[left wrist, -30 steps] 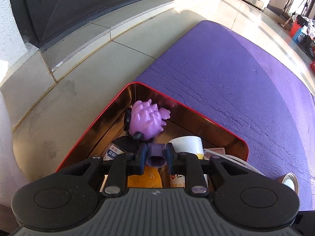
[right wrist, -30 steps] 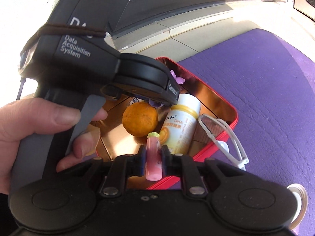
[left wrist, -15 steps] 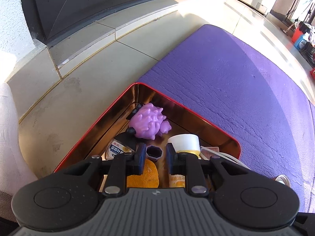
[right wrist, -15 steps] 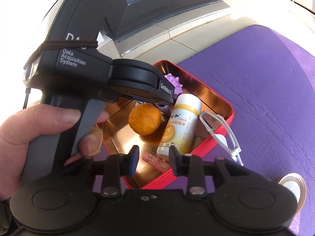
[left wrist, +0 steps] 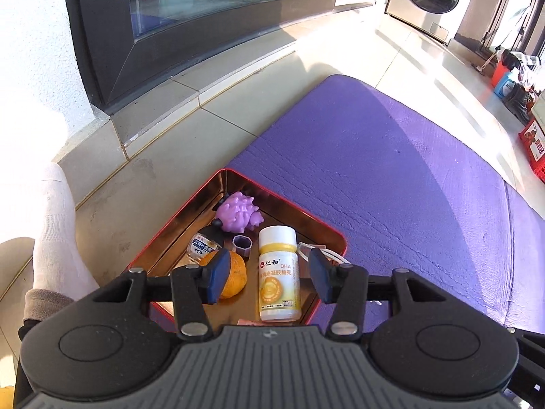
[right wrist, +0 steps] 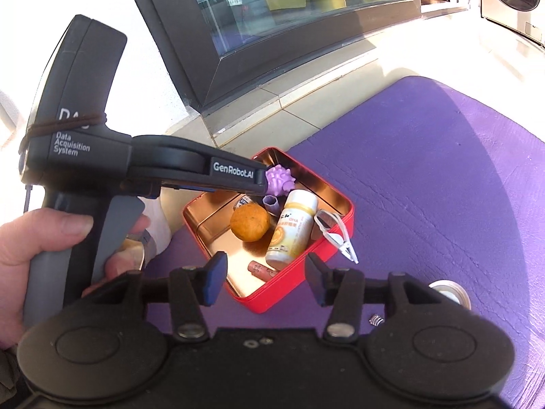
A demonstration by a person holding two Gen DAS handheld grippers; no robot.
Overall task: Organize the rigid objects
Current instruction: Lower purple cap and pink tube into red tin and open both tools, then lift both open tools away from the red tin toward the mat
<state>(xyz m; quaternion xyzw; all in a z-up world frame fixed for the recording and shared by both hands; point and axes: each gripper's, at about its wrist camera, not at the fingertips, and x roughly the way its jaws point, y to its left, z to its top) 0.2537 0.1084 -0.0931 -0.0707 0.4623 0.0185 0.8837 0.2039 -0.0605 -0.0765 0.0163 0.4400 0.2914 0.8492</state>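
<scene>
Both tongs lifted off tin since earlier frame, cap and pink tube let go. Left tongs (left wrist: pixel 268 274) opening, nothing between. Right tongs (right wrist: pixel 265 278) opening, nothing between. Red tin (right wrist: pixel 308 254) on purple mat (right wrist: pixel 442 187): cap (left wrist: pixel 242 244) at centre, bottle (left wrist: pixel 277 272) at 3 o'clock of it, orange (left wrist: pixel 233 274) at 7, tube (right wrist: pixel 262 270) near front wall.

Both wrist cameras look steeply down along their own fingers from close above the red tin (left wrist: pixel 308 220) on the purple mat (left wrist: pixel 391 170). The right view sits further right, also catching the left gripper (right wrist: pixel 259 179) from the side; both share the tin (right wrist: pixel 335 194).
</scene>
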